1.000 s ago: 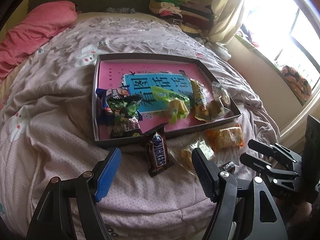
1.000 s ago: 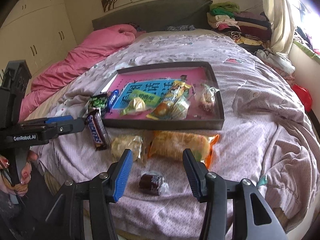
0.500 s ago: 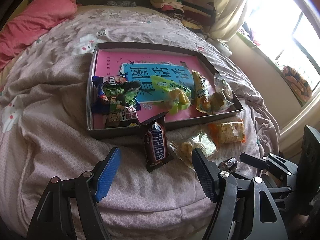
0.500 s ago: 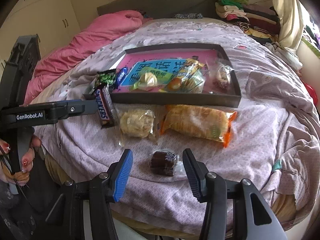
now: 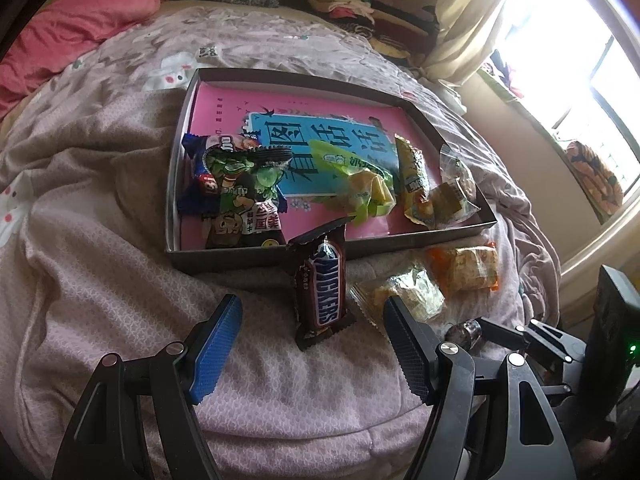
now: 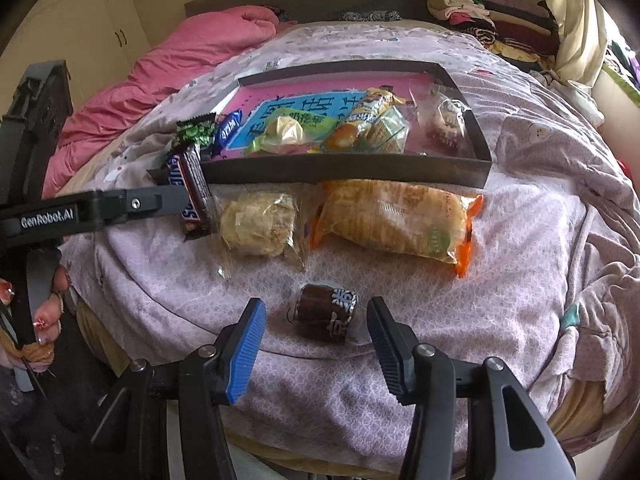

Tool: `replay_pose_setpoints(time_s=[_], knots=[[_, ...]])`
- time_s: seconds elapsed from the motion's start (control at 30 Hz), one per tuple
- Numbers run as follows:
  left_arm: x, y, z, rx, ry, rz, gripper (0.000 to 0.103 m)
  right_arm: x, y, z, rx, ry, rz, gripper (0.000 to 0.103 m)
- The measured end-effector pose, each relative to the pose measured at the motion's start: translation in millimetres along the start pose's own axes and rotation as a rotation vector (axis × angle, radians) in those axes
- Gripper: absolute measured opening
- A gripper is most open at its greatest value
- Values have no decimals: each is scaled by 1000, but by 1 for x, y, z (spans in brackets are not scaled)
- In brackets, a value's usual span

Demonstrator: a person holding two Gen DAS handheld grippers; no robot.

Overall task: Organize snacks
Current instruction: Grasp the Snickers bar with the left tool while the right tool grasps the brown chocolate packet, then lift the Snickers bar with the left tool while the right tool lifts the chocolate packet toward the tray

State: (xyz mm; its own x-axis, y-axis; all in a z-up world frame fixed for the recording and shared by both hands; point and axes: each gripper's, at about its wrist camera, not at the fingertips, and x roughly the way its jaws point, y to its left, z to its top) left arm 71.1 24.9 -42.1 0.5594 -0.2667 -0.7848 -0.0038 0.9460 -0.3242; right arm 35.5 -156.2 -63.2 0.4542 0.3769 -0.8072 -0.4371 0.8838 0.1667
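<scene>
I have both grippers low over the near edge of the bed (image 6: 520, 208), each lined up on a loose snack. The left gripper (image 5: 312, 344) has its jaws spread and empty, either side of the Snickers bar (image 5: 324, 288), which lies on the quilt with its far end propped on the near wall of the tray (image 5: 240, 258). The right gripper (image 6: 316, 344) also has its jaws released, flanking the small dark wrapped candy (image 6: 326, 312) without touching it.

I judge the bar light and fairly stiff, its glossy film slippery, so I would take it across the middle of its width. The candy looks small, firm and crinkly; it could squirt out, so I would close squarely on its sides.

Still on the quilt, between candy and tray, lie a clear-wrapped pastry (image 6: 260, 228) and, right of it, an orange-ended pack of biscuits (image 6: 396, 220); both look crushable.

The tray, a shallow dark box with a pink printed floor, already holds a green cartoon packet (image 5: 244, 192) and a blue wrapper at the left, a yellow-green pack (image 5: 360, 188) in the middle, and yellow and clear packs at the right.
</scene>
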Motion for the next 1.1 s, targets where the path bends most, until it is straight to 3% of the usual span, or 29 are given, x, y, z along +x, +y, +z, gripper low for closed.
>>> replay_pose_setpoints(time_s=[0.2,0.6,0.77,0.93,1.1], knots=[[7,-4,1,17,11,-17,70,10,1,-2,-25,10,-9,52],[21,-12,2,47,20,-33,65,16,0,3,-40,-18,24,39],[23,-6,5,2,18,-43,59,15,-3,3,-28,-25,44,38],[26,3,8,-57,19,-61,40,12,-4,3,-32,-35,49,38],[27,5,10,-73,13,-68,31,11,-2,3,-38,-37,50,38]])
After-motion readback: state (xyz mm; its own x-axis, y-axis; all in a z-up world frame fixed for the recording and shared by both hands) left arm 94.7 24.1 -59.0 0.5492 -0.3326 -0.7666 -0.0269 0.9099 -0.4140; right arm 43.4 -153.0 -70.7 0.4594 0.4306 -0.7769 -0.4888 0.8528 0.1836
